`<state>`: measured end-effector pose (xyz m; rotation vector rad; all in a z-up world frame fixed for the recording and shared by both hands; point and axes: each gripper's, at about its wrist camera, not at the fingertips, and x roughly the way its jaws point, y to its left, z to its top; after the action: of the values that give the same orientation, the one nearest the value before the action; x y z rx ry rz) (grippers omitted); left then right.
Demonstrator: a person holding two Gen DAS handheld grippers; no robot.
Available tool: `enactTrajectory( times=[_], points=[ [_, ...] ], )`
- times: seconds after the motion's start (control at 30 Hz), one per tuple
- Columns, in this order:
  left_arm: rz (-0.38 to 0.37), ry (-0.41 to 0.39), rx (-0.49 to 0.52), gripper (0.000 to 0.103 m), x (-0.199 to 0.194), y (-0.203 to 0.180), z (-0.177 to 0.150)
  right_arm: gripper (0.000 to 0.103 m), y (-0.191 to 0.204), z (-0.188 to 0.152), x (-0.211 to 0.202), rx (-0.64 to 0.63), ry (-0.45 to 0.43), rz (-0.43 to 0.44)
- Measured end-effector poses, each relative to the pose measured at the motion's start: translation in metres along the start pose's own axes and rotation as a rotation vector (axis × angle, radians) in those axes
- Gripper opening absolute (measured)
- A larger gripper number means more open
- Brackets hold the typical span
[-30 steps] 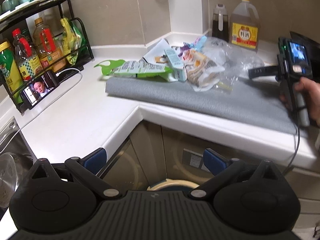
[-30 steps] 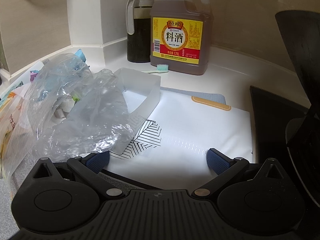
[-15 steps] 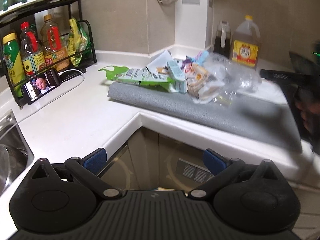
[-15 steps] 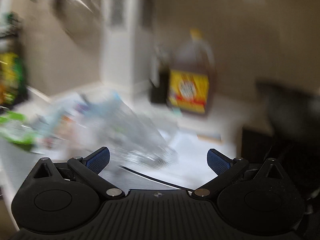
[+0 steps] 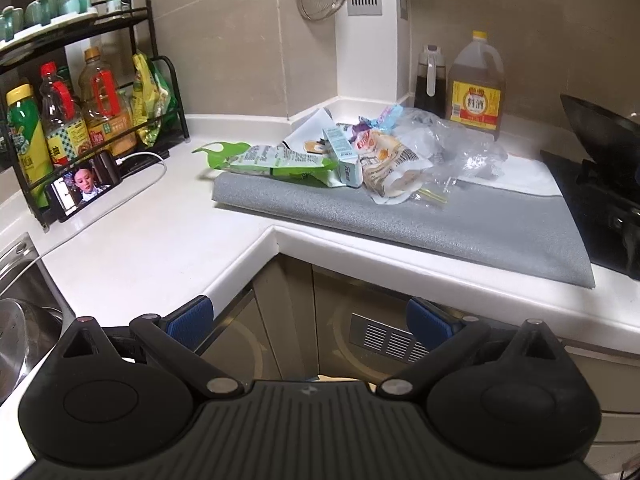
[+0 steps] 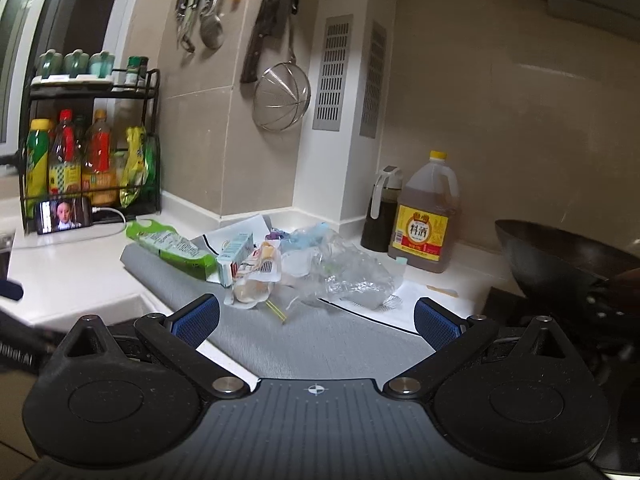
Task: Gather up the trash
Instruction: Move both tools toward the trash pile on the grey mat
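Trash [image 5: 360, 156] lies heaped at the back of a grey woven mat [image 5: 460, 220] on our white counter [image 5: 132, 240], well ahead of both claws. Reading left to right, we see a flat green printed wrapper [image 5: 276, 162] with a looped handle end, a small upright carton [image 5: 344, 156] leaning among the rest, a crinkled snack pouch [image 5: 390, 170] gaping open at its near end, and a crumpled clear plastic bag [image 5: 452, 144], glossy and creased. Behind stands an amber jug [image 5: 475, 88] with a yellow cap; a dark rounded wok [image 6: 560, 260] sits far right. Our left gripper [image 5: 308, 320] and right gripper [image 6: 316, 320] both hang spread wide, blue ribbed pads holding nothing.
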<state>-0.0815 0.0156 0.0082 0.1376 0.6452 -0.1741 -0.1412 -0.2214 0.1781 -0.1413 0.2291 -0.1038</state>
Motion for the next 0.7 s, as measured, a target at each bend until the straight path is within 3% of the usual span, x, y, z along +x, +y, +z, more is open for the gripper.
enactTrajectory(
  times=[0.1, 0.2, 0.33, 0.7],
  points=[
    [0.023, -0.024, -0.008, 0.103, -0.007, 0.002, -0.001, 0.103, 0.003, 0.003, -0.01, -0.002, -0.029, 0.011],
    [0.05, -0.045, -0.001, 0.103, -0.015, 0.002, -0.003, 0.103, -0.001, 0.004, -0.005, 0.046, 0.047, 0.063],
    [0.077, -0.056, 0.01, 0.103, -0.023, 0.003, -0.007, 0.103, 0.008, -0.004, -0.001, 0.04, 0.095, 0.011],
    [0.035, -0.025, -0.003, 0.103, -0.022, 0.011, -0.015, 0.103, 0.022, -0.004, -0.005, 0.0, 0.079, 0.0]
  ],
)
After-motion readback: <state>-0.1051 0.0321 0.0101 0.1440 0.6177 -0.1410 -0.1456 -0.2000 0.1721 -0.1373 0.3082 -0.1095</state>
